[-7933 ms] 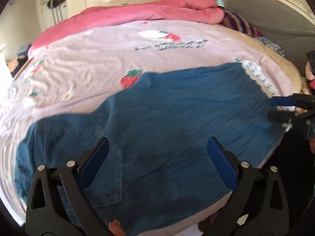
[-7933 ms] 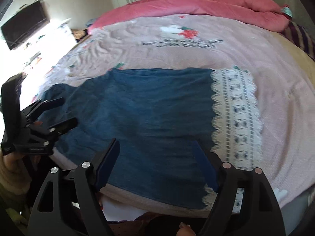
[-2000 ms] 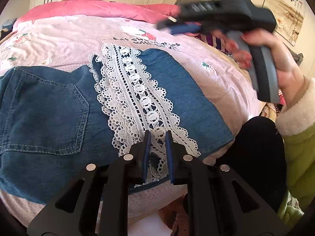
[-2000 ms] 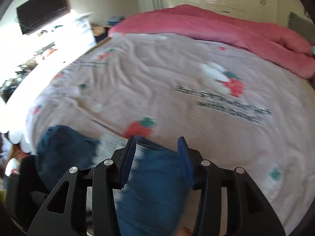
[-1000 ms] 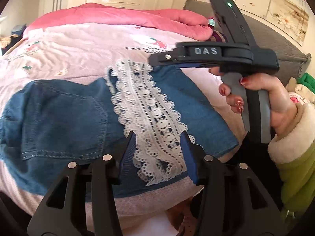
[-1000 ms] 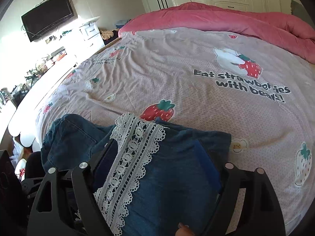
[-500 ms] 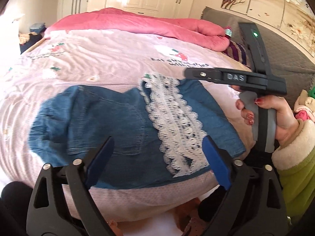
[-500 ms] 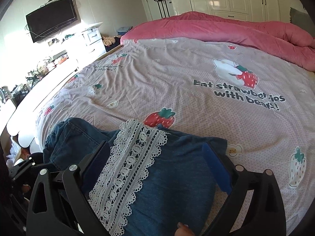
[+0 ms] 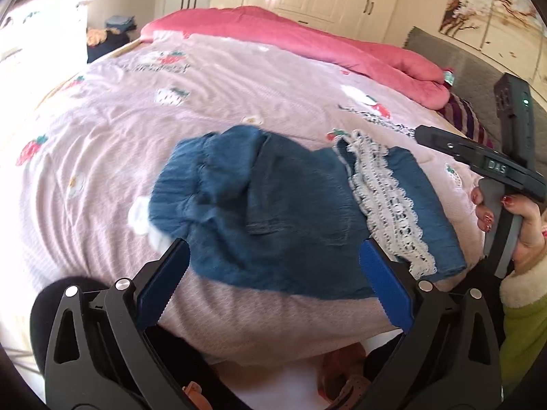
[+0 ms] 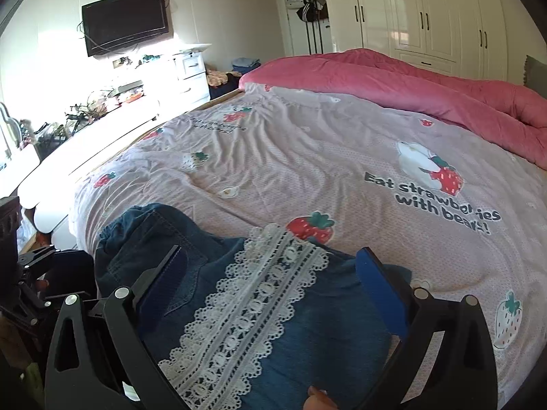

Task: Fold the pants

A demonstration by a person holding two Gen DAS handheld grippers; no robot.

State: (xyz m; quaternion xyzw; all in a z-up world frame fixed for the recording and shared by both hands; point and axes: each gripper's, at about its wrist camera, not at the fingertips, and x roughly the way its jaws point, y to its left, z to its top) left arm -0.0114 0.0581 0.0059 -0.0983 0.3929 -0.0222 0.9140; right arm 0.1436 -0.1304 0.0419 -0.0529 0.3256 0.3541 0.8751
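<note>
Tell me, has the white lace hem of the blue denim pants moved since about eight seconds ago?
Yes. The white lace hem lay right of the strawberry print; folded over, it now lies left of it, on the blue denim pants.

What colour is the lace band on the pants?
White lace band on blue denim pants; clearest in the right wrist view.

- We read "Eat strawberries with bears!" in dark letters on the pink bed sheet [image 10: 342, 171], just below its printed bear.
- We read "DAS" on the right gripper [image 9: 495, 167] body.
</note>
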